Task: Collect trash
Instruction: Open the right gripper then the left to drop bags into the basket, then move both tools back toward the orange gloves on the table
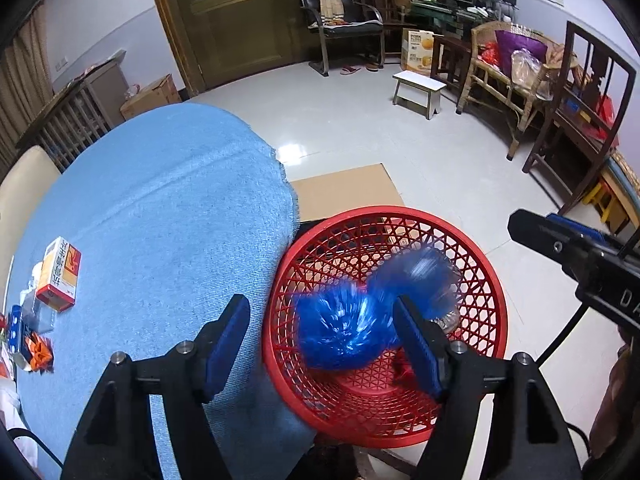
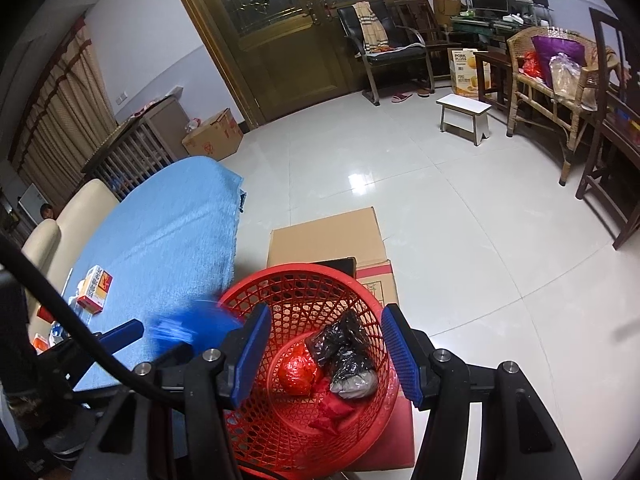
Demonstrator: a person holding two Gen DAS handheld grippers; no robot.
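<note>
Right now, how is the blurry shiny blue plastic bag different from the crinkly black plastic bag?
The shiny blue plastic bag looks motion-blurred above the red mesh basket, between the open left gripper fingers; the crinkly black plastic bag lies sharp on the basket's bottom. The blue bag looks puffed and rounded; the black bag looks crumpled. The blue bag is alone; the black bag touches red trash. Both are plastic trash.

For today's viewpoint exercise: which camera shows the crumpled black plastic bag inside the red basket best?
The right wrist view: the crumpled black plastic bag lies unobstructed in the red lattice plastic basket. The left wrist view shows none of it; a blurred blue plastic wrapper covers that area.
</note>
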